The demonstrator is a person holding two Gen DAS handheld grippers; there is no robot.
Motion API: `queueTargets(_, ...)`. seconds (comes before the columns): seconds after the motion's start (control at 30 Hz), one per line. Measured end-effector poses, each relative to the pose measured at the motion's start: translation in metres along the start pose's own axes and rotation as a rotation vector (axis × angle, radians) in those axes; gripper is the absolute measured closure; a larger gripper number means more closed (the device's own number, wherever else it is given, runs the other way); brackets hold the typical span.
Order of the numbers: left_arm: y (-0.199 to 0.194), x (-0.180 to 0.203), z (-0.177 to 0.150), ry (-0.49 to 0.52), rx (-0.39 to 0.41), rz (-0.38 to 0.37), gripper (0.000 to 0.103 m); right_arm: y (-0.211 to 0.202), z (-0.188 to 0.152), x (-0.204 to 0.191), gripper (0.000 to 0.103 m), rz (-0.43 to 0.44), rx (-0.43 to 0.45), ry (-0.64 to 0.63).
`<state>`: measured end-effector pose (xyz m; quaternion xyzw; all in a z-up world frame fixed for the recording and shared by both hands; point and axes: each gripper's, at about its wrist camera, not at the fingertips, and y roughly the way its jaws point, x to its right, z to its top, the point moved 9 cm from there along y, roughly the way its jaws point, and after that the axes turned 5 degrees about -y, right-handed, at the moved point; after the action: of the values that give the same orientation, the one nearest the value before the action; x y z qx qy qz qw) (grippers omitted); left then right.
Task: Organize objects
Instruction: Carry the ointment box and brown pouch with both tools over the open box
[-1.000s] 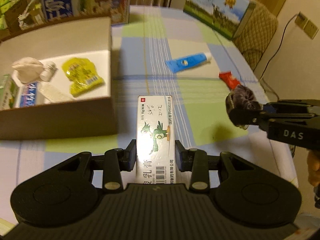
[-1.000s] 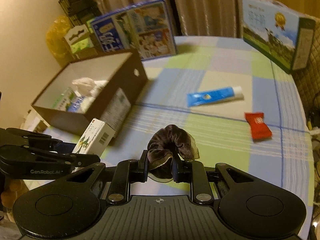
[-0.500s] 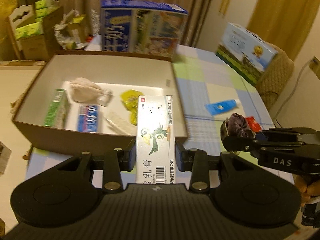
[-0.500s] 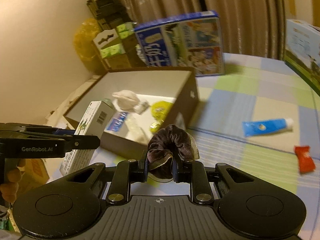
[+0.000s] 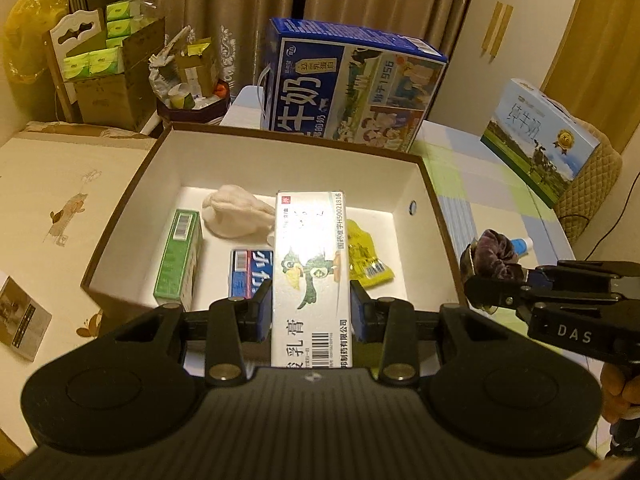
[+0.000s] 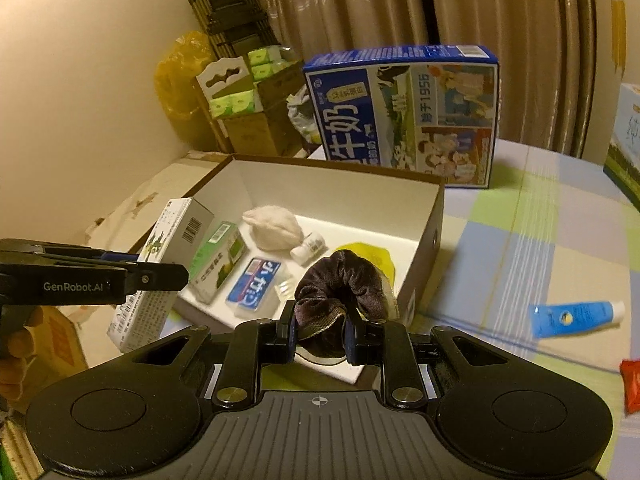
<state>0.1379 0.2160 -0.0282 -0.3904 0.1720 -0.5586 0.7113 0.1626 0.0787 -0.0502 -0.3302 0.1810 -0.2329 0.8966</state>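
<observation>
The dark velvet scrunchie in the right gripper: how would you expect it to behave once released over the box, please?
The scrunchie bulges and folds around the right gripper, so it is probably soft and floppy. It looks light and unlikely to roll or break. Dropped into the box, it would likely land limp.

Left gripper (image 5: 311, 312): black, 2 fingers, blue pads (image 5: 264, 312) pressed flat on both long sides of a white rectangular ointment carton (image 5: 310, 276), carton pointing forward along the fingers.
Right gripper (image 6: 320, 336): black, 2 fingers, clamped on a dark brown velvet scrunchie (image 6: 340, 284).
Relative pose: side by side, level, fingers pointing forward.
Person's hands: fingers partly visible at each handle, right hand (image 5: 618, 390), left hand (image 6: 18, 356).
</observation>
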Motion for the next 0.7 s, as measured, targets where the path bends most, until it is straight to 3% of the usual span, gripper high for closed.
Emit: queueTargets(0.7, 0.121, 0.004, 0.063, 0.101, -0.085, 0.006, 0.07, 0.097, 0.039, 0.031, 0.084, -0.078, -0.082, -0.02)
